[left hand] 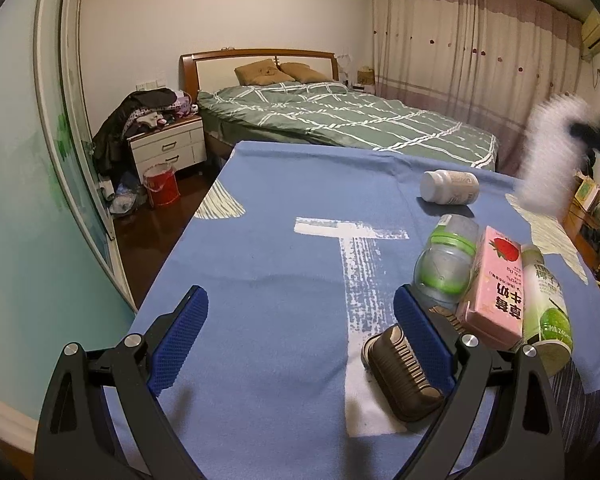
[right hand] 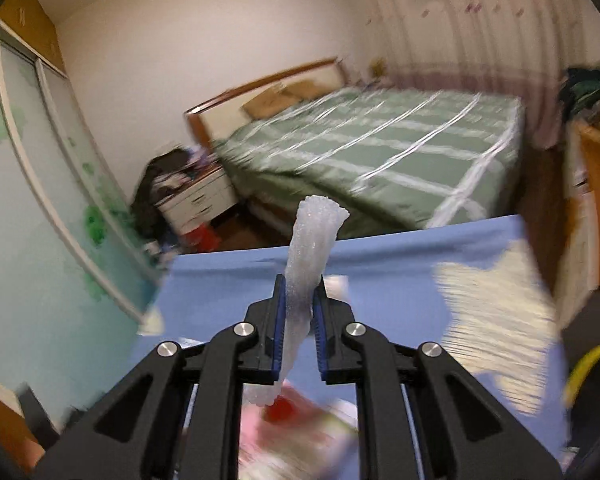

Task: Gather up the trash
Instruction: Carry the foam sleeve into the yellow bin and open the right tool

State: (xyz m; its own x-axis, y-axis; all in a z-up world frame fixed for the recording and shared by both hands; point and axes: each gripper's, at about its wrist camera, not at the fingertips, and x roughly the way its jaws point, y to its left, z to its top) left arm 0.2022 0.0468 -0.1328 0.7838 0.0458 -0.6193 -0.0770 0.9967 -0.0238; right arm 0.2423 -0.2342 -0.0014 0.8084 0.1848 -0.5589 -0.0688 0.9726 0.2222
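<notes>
My right gripper (right hand: 300, 280) is shut on a white foam sheet (right hand: 308, 256) and holds it in the air over the blue table (right hand: 388, 280); the view is blurred. The sheet also shows as a white blur in the left wrist view (left hand: 548, 152) at the right. My left gripper (left hand: 300, 300) is open and empty, low over the blue tablecloth (left hand: 280, 260). Right of it lie a clear bottle with green bands (left hand: 444, 264), a pink strawberry milk carton (left hand: 496, 284), a white and green bottle (left hand: 546, 304), a white pill bottle (left hand: 450, 187) and a brown ribbed object (left hand: 400, 372).
A bed with a green checked cover (left hand: 340, 120) stands behind the table. A white nightstand piled with clothes (left hand: 166, 140) and a red bucket (left hand: 162, 184) are at the left by a sliding wardrobe door (left hand: 60, 140). Curtains (left hand: 460, 40) hang at the back right.
</notes>
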